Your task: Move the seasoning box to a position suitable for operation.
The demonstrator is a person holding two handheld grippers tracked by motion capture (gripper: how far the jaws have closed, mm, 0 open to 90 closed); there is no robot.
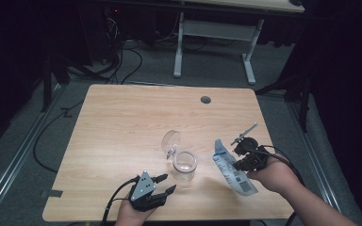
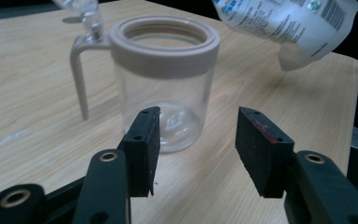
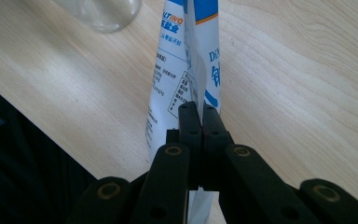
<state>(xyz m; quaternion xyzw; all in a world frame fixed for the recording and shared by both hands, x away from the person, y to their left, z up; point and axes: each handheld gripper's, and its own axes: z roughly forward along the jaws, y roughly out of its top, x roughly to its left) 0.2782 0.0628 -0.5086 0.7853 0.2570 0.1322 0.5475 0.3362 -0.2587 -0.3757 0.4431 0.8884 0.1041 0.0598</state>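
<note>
A clear glass jar (image 1: 185,165) (image 2: 165,79) with a beige rim stands upright near the table's front middle, its hinged lid (image 1: 171,140) swung open behind it. My left gripper (image 1: 165,184) (image 2: 198,149) is open just short of the jar, nothing between its pads. My right gripper (image 1: 238,159) (image 3: 199,122) is shut on a white and blue printed pouch (image 1: 229,168) (image 3: 186,70), pinching it along an edge. The pouch (image 2: 284,21) hangs tilted above the table to the right of the jar, its top leaning toward the jar.
The wooden table (image 1: 122,122) has a round cable hole (image 1: 205,100) near its far edge. A white desk frame (image 1: 214,33) stands on the floor behind. Cables trail on the floor at the left.
</note>
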